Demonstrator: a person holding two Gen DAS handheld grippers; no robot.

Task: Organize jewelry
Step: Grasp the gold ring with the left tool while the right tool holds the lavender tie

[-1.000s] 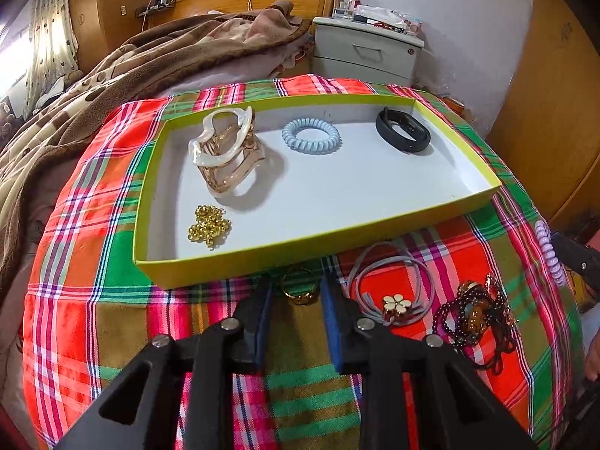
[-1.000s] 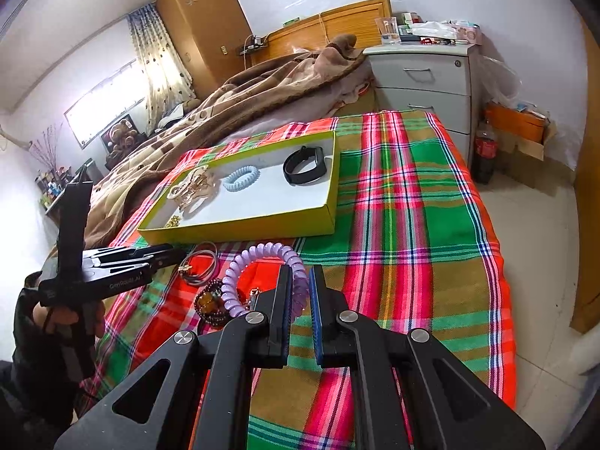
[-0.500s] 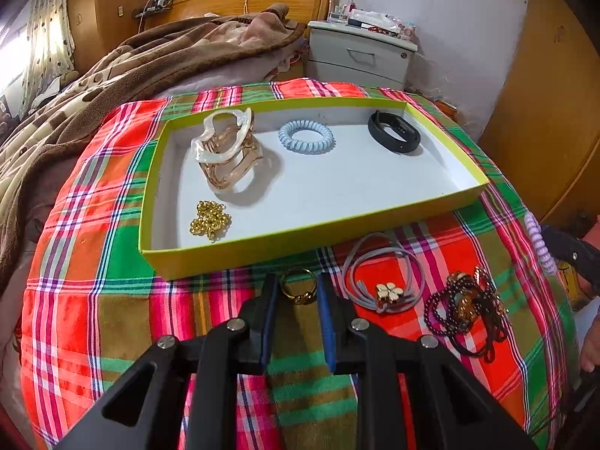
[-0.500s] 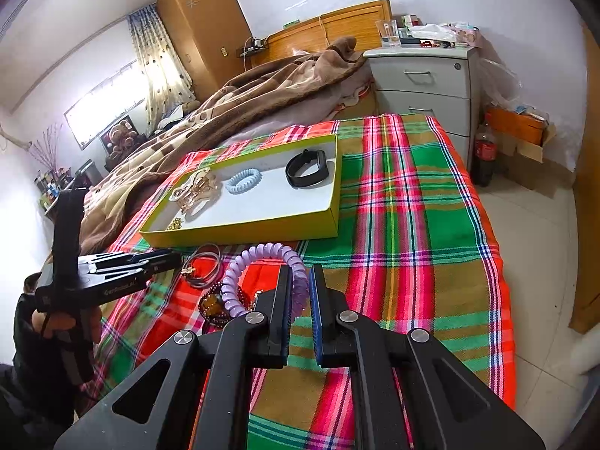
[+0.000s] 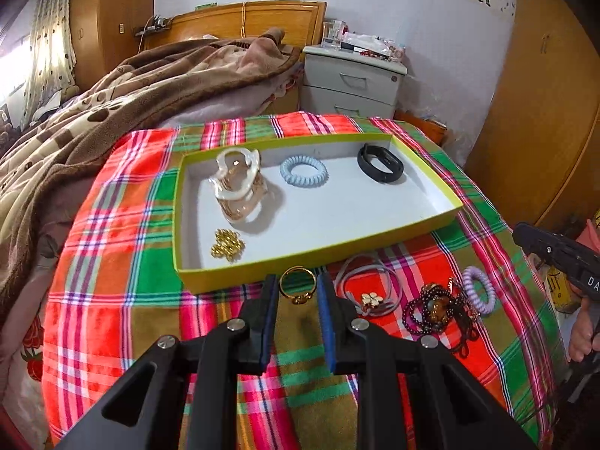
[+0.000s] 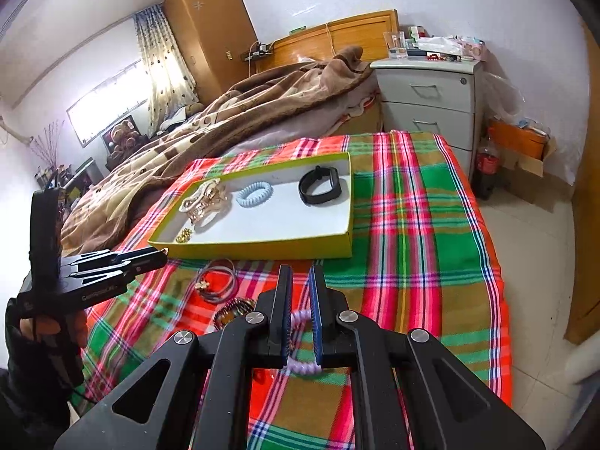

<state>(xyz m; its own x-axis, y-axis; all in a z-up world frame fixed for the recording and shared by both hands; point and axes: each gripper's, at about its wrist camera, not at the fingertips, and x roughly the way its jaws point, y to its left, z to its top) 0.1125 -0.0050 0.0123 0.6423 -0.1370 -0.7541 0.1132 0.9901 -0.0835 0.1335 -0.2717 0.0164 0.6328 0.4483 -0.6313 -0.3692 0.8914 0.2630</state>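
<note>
My left gripper (image 5: pixel 298 281) is shut on a gold ring (image 5: pixel 299 299), held upright a little above the plaid cloth, just in front of the yellow-green box (image 5: pixel 300 262). The box holds a hair claw (image 5: pixel 236 183), a blue coil tie (image 5: pixel 303 171), a black band (image 5: pixel 380 163) and a gold chain (image 5: pixel 227 249). My right gripper (image 6: pixel 299 270) has its jaws close together with nothing clamped. The purple coil tie (image 5: pixel 478 290) lies on the cloth under it, beside dark bead bracelets (image 5: pixel 435 309) and grey hair ties (image 5: pixel 369 292).
A brown blanket (image 5: pixel 131 105) is heaped behind the box. A grey nightstand (image 6: pixel 431 97) stands at the far right of the bed. The cloth's right edge drops to a tiled floor (image 6: pixel 536 281). A person's hand (image 5: pixel 583 332) grips the right tool.
The left gripper has risen with the ring still between its pads. The purple coil, which stood up out of the right gripper's fingers, now lies on the cloth by the beads.
</note>
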